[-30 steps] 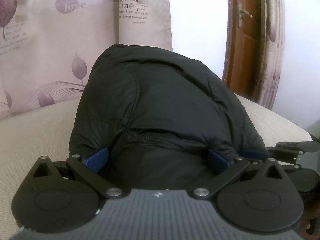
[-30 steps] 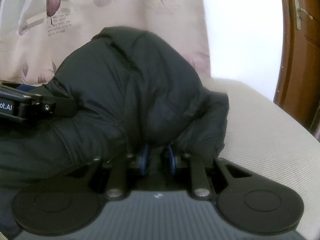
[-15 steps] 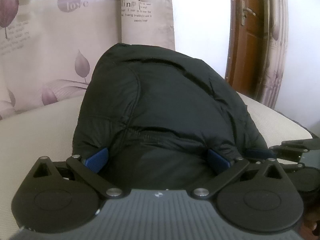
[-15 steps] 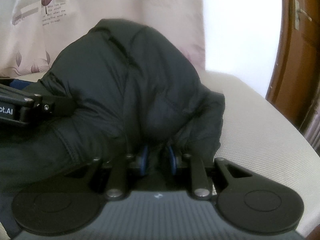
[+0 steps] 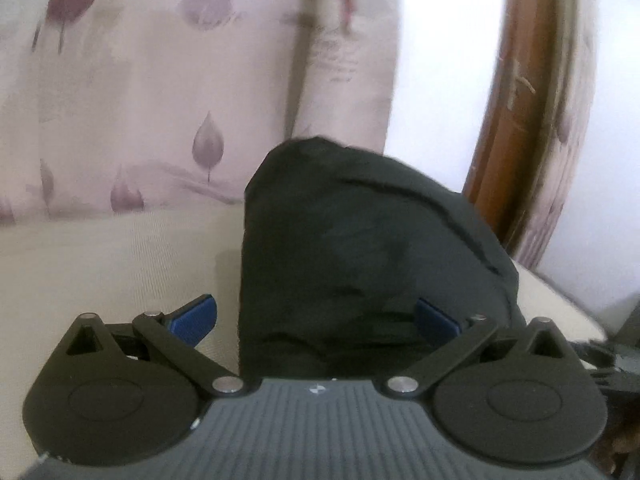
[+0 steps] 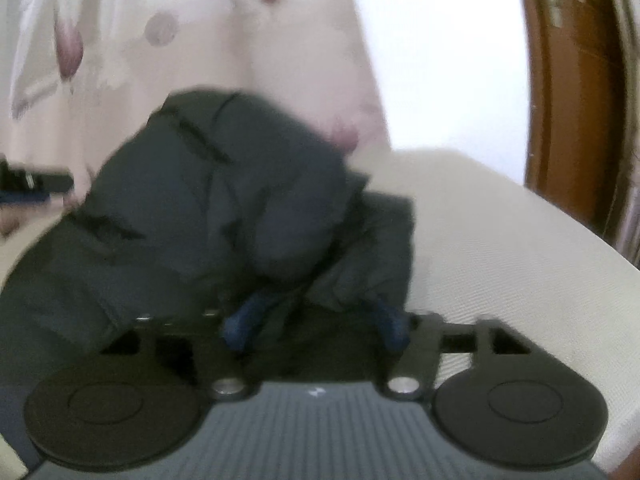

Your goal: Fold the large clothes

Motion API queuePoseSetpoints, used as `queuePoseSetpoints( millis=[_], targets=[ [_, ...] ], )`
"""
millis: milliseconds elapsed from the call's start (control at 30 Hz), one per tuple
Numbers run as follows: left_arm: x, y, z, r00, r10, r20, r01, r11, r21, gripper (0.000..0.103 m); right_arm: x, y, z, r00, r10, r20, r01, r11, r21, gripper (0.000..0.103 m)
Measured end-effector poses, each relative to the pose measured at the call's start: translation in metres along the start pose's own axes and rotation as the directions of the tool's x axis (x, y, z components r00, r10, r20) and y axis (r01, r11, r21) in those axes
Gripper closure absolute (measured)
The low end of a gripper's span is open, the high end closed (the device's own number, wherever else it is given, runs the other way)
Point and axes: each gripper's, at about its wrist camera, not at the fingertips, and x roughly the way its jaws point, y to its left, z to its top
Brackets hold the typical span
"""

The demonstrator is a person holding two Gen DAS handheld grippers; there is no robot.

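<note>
A black padded jacket (image 5: pixel 360 248) lies bunched in a mound on a beige cushioned surface (image 5: pixel 100 264). My left gripper (image 5: pixel 316 316) is open, its blue pads wide apart; the left pad stands clear over the cushion and the right pad touches the jacket's near edge. In the right wrist view the jacket (image 6: pixel 224 208) fills the middle, blurred by motion. My right gripper (image 6: pixel 316 322) is open, its blue pads spread apart with the jacket's near hem lying loose between them.
A pale curtain with purple leaf prints (image 5: pixel 160 80) hangs behind the cushion. A white wall and a brown wooden door (image 6: pixel 576 100) stand at the right. The left gripper's side (image 6: pixel 32 184) shows at the far left of the right wrist view.
The right gripper has opened and let go of the jacket's hem. The left gripper has drawn back and to the left, so its left pad is free of the jacket.
</note>
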Motion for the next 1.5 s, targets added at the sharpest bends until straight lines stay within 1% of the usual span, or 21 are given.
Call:
queuePoseSetpoints(
  millis=[133, 167, 200, 300, 367, 433, 467, 567, 600, 633, 733, 800, 933, 1100, 1133, 1167, 1233, 1333, 1400, 1467, 1500],
  targets=[
    [0.025, 0.033, 0.003, 0.996, -0.069, -0.060, 0.063, 0.993, -0.097, 0.000, -0.024, -0.030, 0.007, 0.997, -0.006, 0.082, -0.003, 0.993, 0.117, 0.010],
    [0.032, 0.038, 0.003, 0.993, -0.090, -0.073, 0.082, 0.991, -0.107, 0.000, -0.023, -0.038, 0.010, 0.998, -0.010, 0.066, 0.000, 0.990, 0.144, 0.003],
    [0.037, 0.043, 0.003, 0.990, -0.117, -0.077, 0.108, 0.988, -0.114, 0.000, -0.021, -0.048, 0.014, 1.000, -0.003, 0.030, -0.003, 0.984, 0.178, 0.003],
    [0.051, 0.051, 0.001, 0.979, -0.185, -0.086, 0.174, 0.977, -0.122, 0.000, -0.006, -0.076, 0.019, 0.993, 0.098, -0.071, -0.072, 0.951, 0.301, 0.003],
    [0.061, 0.055, -0.001, 0.967, -0.234, -0.097, 0.218, 0.964, -0.152, 0.000, 0.011, -0.089, 0.017, 0.966, 0.215, -0.142, -0.141, 0.901, 0.410, 0.003],
    [0.066, 0.061, -0.006, 0.955, -0.277, -0.106, 0.253, 0.947, -0.200, 0.000, 0.030, -0.092, 0.011, 0.917, 0.344, -0.202, -0.214, 0.851, 0.480, 0.003],
    [0.068, 0.064, -0.008, 0.950, -0.291, -0.111, 0.261, 0.938, -0.228, 0.000, 0.036, -0.089, 0.009, 0.903, 0.370, -0.217, -0.226, 0.841, 0.491, 0.002],
    [0.072, 0.069, -0.018, 0.938, -0.329, -0.112, 0.286, 0.914, -0.289, 0.000, 0.049, -0.073, 0.005, 0.881, 0.433, -0.191, -0.294, 0.817, 0.496, 0.003],
    [0.071, 0.068, -0.022, 0.935, -0.337, -0.111, 0.293, 0.910, -0.292, 0.000, 0.052, -0.065, 0.004, 0.882, 0.433, -0.186, -0.299, 0.819, 0.489, 0.004],
    [0.068, 0.066, -0.028, 0.936, -0.336, -0.106, 0.295, 0.911, -0.288, 0.000, 0.056, -0.054, 0.004, 0.873, 0.447, -0.193, -0.315, 0.821, 0.477, 0.007],
    [0.053, 0.071, -0.038, 0.947, -0.306, -0.095, 0.267, 0.919, -0.290, 0.000, 0.068, -0.026, 0.009, 0.841, 0.489, -0.234, -0.358, 0.825, 0.438, 0.018],
    [0.038, 0.083, -0.042, 0.952, -0.292, -0.089, 0.249, 0.911, -0.328, 0.001, 0.074, -0.011, 0.008, 0.816, 0.527, -0.238, -0.388, 0.805, 0.450, 0.022],
    [-0.014, 0.102, -0.058, 0.975, -0.211, -0.073, 0.180, 0.935, -0.306, 0.001, 0.080, 0.026, 0.006, 0.773, 0.589, -0.234, -0.468, 0.780, 0.415, 0.024],
    [-0.089, 0.136, -0.086, 0.998, -0.052, -0.041, 0.035, 0.936, -0.351, 0.000, 0.090, 0.086, 0.000, 0.683, 0.681, -0.265, -0.571, 0.723, 0.389, 0.024],
    [-0.103, 0.140, -0.091, 1.000, -0.019, -0.024, 0.009, 0.930, -0.368, 0.000, 0.092, 0.098, -0.002, 0.667, 0.692, -0.277, -0.583, 0.715, 0.385, 0.024],
    [-0.116, 0.142, -0.097, 1.000, 0.015, -0.004, -0.015, 0.928, -0.373, 0.000, 0.093, 0.107, -0.004, 0.660, 0.695, -0.284, -0.582, 0.713, 0.391, 0.024],
    [-0.138, 0.135, -0.101, 0.995, 0.090, 0.034, -0.075, 0.946, -0.316, 0.000, 0.100, 0.115, -0.004, 0.667, 0.692, -0.277, -0.573, 0.714, 0.403, 0.023],
    [-0.164, 0.113, -0.095, 0.982, 0.159, 0.105, -0.138, 0.974, -0.182, 0.000, 0.078, 0.115, 0.004, 0.769, 0.600, -0.221, -0.513, 0.785, 0.348, 0.021],
    [-0.179, 0.098, -0.090, 0.976, 0.167, 0.141, -0.146, 0.978, -0.150, 0.000, 0.050, 0.113, 0.014, 0.837, 0.528, -0.144, -0.476, 0.832, 0.285, 0.021],
    [-0.190, 0.091, -0.083, 0.976, 0.117, 0.186, -0.084, 0.981, -0.175, 0.000, 0.018, 0.112, 0.032, 0.896, 0.441, -0.053, -0.425, 0.886, 0.182, 0.021],
    [-0.192, 0.088, -0.080, 0.976, 0.076, 0.205, -0.036, 0.981, -0.191, 0.000, 0.004, 0.115, 0.042, 0.910, 0.415, -0.002, -0.412, 0.902, 0.128, 0.021]
  ],
)
